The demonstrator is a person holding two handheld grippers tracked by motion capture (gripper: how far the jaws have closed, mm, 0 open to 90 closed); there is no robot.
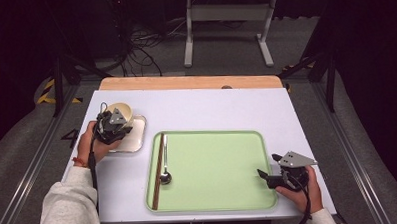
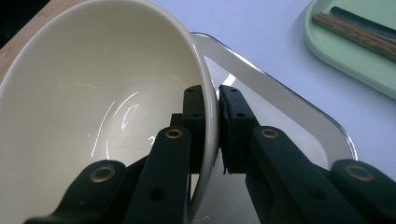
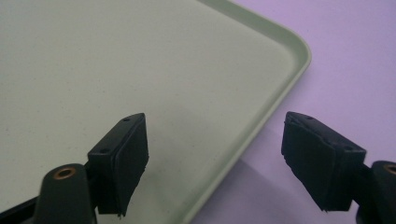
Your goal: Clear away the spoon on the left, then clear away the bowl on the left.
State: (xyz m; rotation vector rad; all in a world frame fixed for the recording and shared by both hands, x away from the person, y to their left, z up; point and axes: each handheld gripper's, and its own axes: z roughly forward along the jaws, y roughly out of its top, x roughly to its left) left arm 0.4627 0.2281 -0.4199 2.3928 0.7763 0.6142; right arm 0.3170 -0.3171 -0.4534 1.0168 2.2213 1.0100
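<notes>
A cream bowl [image 1: 121,111] [image 2: 93,93] stands tilted over a small white dish [image 1: 136,139] [image 2: 289,107] at the table's left. My left gripper [image 1: 113,127] [image 2: 211,95] is shut on the bowl's rim, one pad inside and one outside. A green tray [image 1: 213,161] [image 3: 116,60] lies in the middle. On its left side lie a spoon [image 1: 165,169] and brown chopsticks [image 1: 158,168] [image 2: 355,35]. My right gripper [image 1: 267,165] [image 3: 215,140] hovers open over the tray's right rim, one jaw over the tray and one over the table, pressing on nothing.
The white table top [image 1: 211,106] has free room behind the tray and to its right. A wooden strip [image 1: 185,82] runs along the far edge. Beyond it stand a metal frame [image 1: 228,26] and cables on the floor.
</notes>
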